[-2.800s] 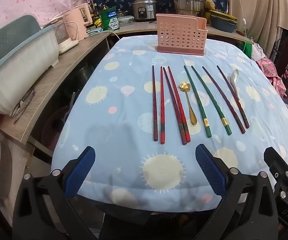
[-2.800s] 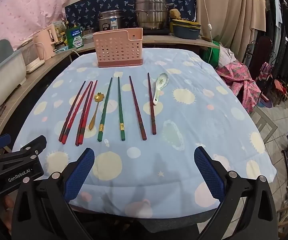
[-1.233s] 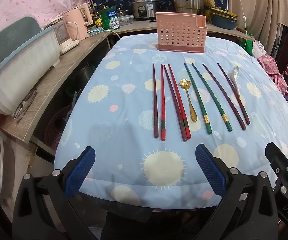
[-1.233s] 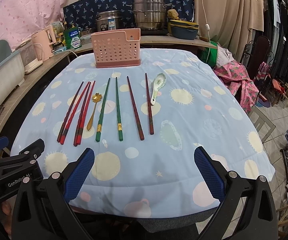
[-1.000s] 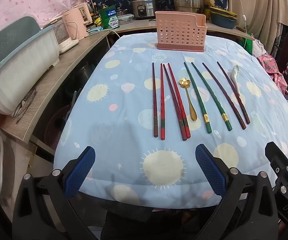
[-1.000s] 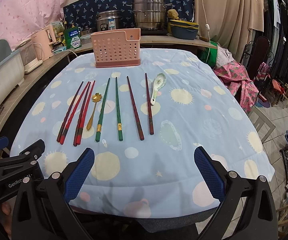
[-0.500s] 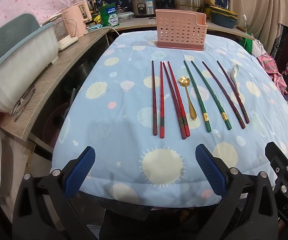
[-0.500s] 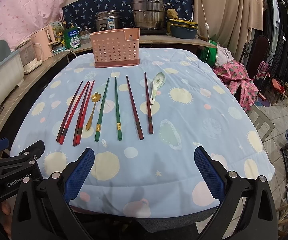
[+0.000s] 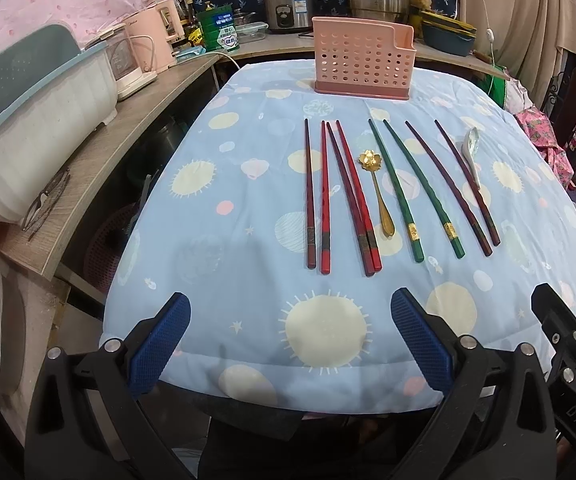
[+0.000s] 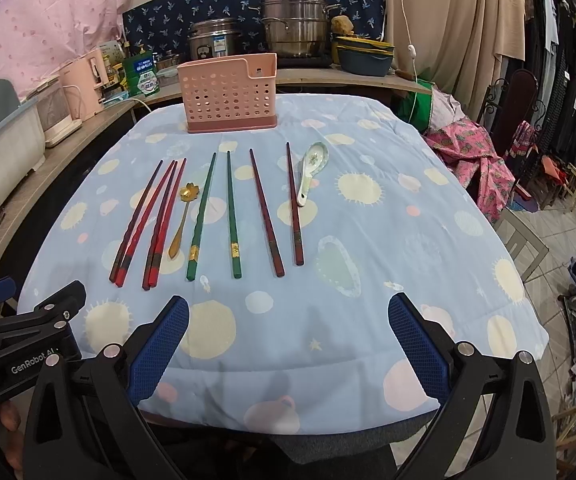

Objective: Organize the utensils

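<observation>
A pink perforated utensil holder stands at the far end of the blue-clothed table. In front of it lie in a row several red chopsticks, a gold spoon, two green chopsticks, two dark maroon chopsticks and a white ceramic spoon. My left gripper and my right gripper are both open and empty, at the near table edge, short of the utensils.
A wooden counter runs along the left with a white tub and pink appliances. Steel pots stand behind the holder. A chair and clothing are to the right of the table.
Both views have shifted only slightly. The utensils have not moved and both grippers stay open.
</observation>
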`<move>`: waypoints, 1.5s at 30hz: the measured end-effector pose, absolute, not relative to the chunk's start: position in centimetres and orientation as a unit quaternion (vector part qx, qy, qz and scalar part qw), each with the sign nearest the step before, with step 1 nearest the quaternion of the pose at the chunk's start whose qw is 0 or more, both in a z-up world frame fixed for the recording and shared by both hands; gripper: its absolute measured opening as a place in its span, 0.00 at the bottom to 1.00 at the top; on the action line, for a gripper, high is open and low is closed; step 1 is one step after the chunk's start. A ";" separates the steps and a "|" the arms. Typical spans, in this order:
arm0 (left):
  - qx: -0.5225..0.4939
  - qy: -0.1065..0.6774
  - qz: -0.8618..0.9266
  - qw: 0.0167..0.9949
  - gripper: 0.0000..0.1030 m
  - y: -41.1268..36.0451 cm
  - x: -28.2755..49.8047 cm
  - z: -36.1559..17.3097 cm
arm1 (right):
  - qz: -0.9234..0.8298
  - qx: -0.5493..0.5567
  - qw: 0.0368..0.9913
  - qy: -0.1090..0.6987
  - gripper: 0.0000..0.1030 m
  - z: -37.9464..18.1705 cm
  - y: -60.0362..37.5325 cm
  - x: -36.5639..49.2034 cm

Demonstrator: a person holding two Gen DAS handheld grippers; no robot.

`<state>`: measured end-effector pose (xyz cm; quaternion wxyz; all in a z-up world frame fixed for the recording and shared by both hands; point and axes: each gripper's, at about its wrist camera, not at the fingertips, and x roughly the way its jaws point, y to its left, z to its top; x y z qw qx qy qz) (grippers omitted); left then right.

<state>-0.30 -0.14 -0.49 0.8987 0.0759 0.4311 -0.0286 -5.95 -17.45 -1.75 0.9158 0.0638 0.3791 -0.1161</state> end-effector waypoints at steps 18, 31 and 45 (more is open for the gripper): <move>0.076 0.432 -0.028 0.898 0.93 0.0 -0.4 -0.4 | -0.116 0.063 0.916 0.380 0.93 -1.7 -17.4 -5.9; 0.074 0.438 -0.025 0.895 0.93 0.2 0.3 -1.0 | -0.116 0.072 0.913 0.384 0.93 -2.2 -18.0 -5.7; 0.030 0.483 0.007 0.875 0.93 4.1 6.8 -5.2 | -0.133 0.104 0.893 0.416 0.93 -5.3 -20.6 -2.9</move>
